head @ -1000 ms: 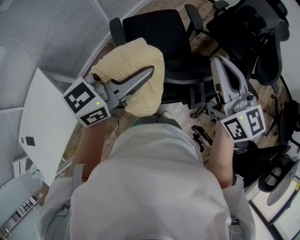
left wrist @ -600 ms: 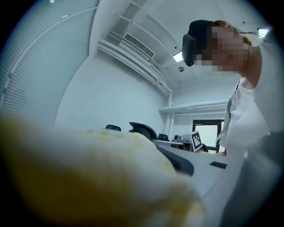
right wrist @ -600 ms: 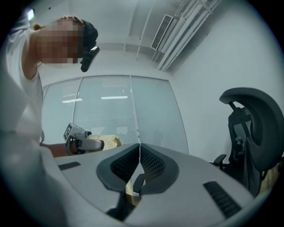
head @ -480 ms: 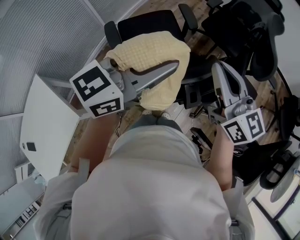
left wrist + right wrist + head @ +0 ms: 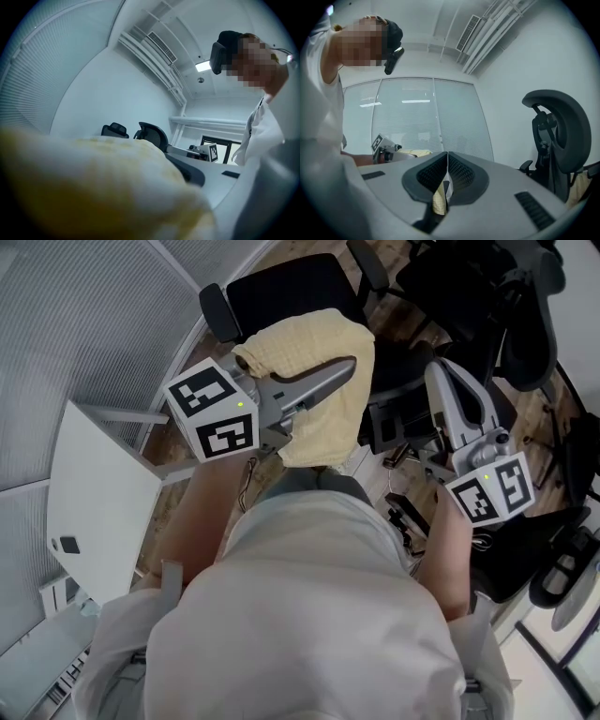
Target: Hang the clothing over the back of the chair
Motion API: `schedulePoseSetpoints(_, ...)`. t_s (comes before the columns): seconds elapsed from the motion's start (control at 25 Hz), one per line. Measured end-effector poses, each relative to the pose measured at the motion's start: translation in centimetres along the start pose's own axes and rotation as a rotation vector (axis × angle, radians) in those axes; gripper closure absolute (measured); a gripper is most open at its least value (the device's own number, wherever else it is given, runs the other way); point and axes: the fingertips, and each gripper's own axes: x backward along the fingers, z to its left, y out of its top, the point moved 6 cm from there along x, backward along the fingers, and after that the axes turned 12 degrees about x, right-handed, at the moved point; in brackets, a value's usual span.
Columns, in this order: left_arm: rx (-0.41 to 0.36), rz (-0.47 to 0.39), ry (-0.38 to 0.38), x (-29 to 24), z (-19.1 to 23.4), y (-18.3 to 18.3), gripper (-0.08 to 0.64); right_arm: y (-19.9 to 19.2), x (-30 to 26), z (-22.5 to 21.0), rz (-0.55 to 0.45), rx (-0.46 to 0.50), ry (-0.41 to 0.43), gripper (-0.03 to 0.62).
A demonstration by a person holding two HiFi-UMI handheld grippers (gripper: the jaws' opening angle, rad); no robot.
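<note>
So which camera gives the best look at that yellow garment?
The head view: the yellow garment shows nearly whole, held in the left gripper near the black office chair. The left gripper view gives only a blurred yellow mass close up; the right gripper view gives only a small far scrap of it.

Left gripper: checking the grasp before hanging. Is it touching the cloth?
Touching. The head view shows the cloth bunched around the left gripper, pressed against its jaws with no gap.

The clothing [image 5: 319, 343] is pale yellow with a waffle weave, set against the black chair [image 5: 281, 292]. The grey left gripper [image 5: 342, 371] and right gripper [image 5: 442, 371] bear black-and-white square-patterned cubes. Left of the chair, the tabletop [image 5: 94, 502] is white.
</note>
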Motion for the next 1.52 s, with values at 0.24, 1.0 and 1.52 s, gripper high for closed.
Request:
schedulePoseSetpoints(0.24, 0.058, 0.023, 0.012, 0.0, 1.1, -1.6, 0.43, -0.2, -0.4, -0.4, 0.007, -0.004, 0.008, 0.571)
schedulePoseSetpoints(1.0, 0.041, 0.109, 0.051, -0.9, 0.7, -5.4, 0.426, -0.2, -2.2, -0.6, -0.002, -0.014, 0.054, 0.569)
schedulePoseSetpoints(1.52, 0.044, 0.147, 0.066, -1.5, 0.8, -7.7, 0.423, -2.2, -3.2, 0.8, 0.041, -0.039, 0.138, 0.569)
